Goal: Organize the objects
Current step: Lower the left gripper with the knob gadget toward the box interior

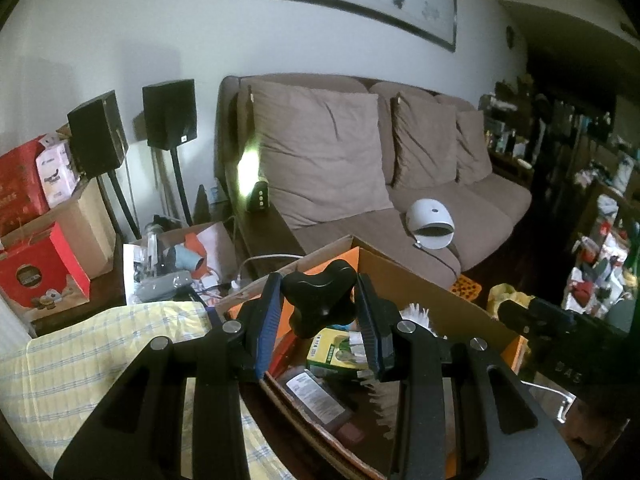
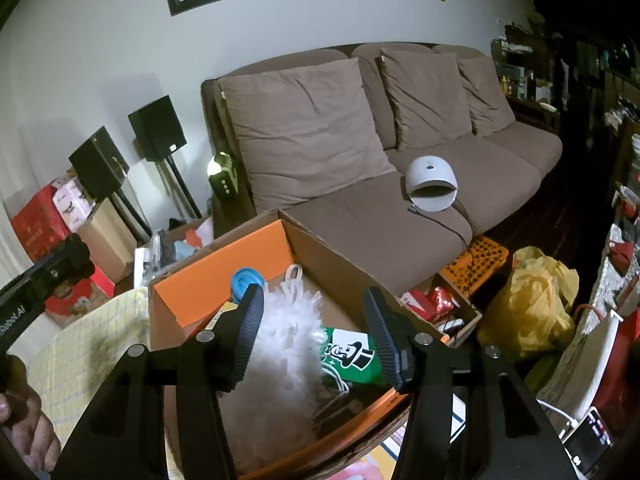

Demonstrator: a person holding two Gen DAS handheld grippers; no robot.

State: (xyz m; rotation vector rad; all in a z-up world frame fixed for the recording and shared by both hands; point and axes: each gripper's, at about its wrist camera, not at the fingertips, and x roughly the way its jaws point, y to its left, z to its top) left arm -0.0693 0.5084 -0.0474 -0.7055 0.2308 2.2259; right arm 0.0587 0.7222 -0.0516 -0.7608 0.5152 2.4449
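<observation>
An open cardboard box (image 1: 404, 268) (image 2: 224, 268) with orange flaps stands in front of both grippers. My left gripper (image 1: 318, 300) is shut on a black three-lobed knob (image 1: 320, 300), held above the box. Inside the box lie a green and yellow carton (image 1: 334, 350) and a dark flat packet (image 1: 316, 400). My right gripper (image 2: 314, 312) is open over the box. A white fluffy duster (image 2: 280, 344) lies below and between its fingers, apart from the pads. A green carton (image 2: 352, 354) and a blue lid (image 2: 246, 280) lie in the box too.
A brown sofa (image 1: 400, 200) with cushions and a white dome-shaped device (image 2: 432, 184) stands behind the box. Black speakers (image 1: 170, 114) on stands and red boxes (image 1: 36, 276) crowd the left. A yellow checked cloth (image 1: 92, 356) lies left; a yellow bag (image 2: 532, 304) sits right.
</observation>
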